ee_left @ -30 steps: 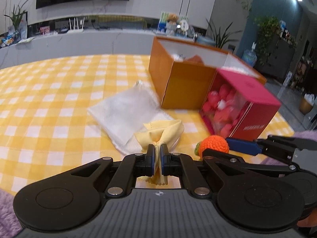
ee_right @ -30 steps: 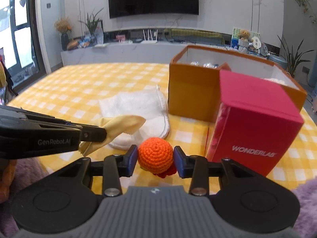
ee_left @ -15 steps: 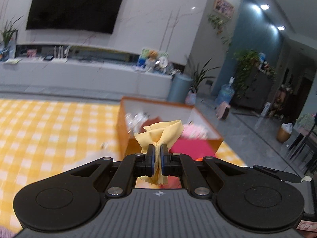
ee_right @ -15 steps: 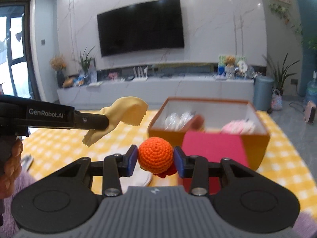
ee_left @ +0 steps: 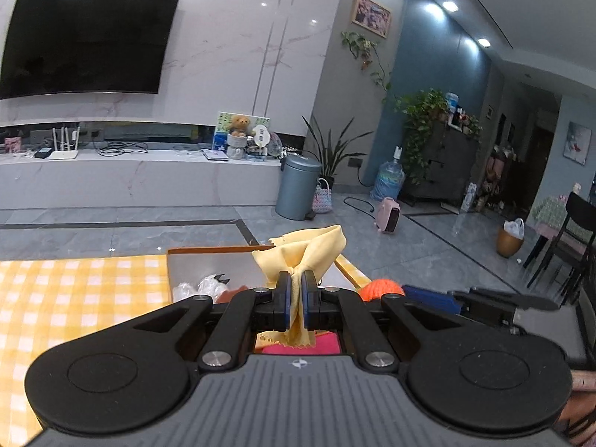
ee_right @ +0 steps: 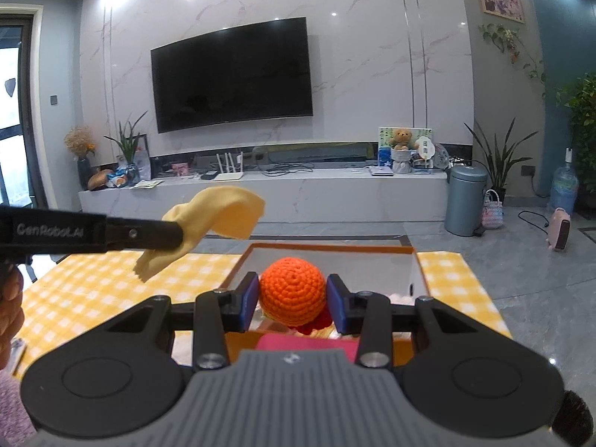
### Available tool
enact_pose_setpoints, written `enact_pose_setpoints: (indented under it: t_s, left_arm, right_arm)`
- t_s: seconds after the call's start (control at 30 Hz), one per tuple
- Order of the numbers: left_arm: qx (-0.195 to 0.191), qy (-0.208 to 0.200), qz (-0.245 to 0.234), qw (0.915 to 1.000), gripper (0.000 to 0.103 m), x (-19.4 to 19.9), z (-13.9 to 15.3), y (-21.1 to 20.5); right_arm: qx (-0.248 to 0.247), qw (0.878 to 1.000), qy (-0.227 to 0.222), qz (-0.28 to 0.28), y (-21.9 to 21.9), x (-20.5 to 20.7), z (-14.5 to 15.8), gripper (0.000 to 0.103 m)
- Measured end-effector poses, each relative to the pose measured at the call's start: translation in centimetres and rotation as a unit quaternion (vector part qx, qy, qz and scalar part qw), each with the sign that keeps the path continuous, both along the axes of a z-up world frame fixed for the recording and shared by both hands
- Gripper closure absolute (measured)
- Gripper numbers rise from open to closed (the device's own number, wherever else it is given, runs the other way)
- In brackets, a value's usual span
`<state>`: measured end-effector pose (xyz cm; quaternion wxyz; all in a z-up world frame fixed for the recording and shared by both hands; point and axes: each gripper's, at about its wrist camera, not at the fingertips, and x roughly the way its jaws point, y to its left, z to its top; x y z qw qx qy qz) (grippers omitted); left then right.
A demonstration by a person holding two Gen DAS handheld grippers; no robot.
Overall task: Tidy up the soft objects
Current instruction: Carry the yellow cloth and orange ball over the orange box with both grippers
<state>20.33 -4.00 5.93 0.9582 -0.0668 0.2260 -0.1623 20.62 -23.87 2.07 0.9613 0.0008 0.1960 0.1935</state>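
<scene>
Yellow cloth (ee_left: 298, 257) pinched in left tongs (ee_left: 294, 307), crocheted orange ball (ee_right: 292, 290) clamped in right tongs (ee_right: 292, 307); both above orange box (ee_right: 419, 264), not yet dropped in.

A home living room: wall television (ee_right: 231, 74), media console (ee_right: 260, 193), houseplants (ee_left: 422, 119)

The only legible lettering is "GenRobot.AI", printed in pale letters along the black side of the left hand-held gripper (ee_right: 164, 238) in the right wrist view (slightly blurred). Print on the pink box (ee_left: 301, 346) is too hidden to read.
</scene>
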Motion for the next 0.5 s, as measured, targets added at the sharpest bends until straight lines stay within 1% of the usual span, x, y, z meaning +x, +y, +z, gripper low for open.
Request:
enact_pose_setpoints:
  t_s: [0.2,0.33,0.5]
  left_arm:
    - [0.01,0.008,-0.01,0.9999,0.097,3.6,-0.8,-0.6]
    - [0.014,0.016,-0.018,0.9996,0.097,6.1,-1.7,-1.1]
    - [0.029,0.043,-0.022,0.9984,0.097,9.5,-3.8,-1.6]
  right_arm:
    - [-0.002,1.0,0.01,-0.011,-0.7,4.5,-0.4,0.063]
    - [-0.001,1.0,0.027,-0.015,-0.6,7.6,-1.2,0.063]
    - [-0.014,0.999,0.045,-0.021,0.1,11.3,-2.7,0.063]
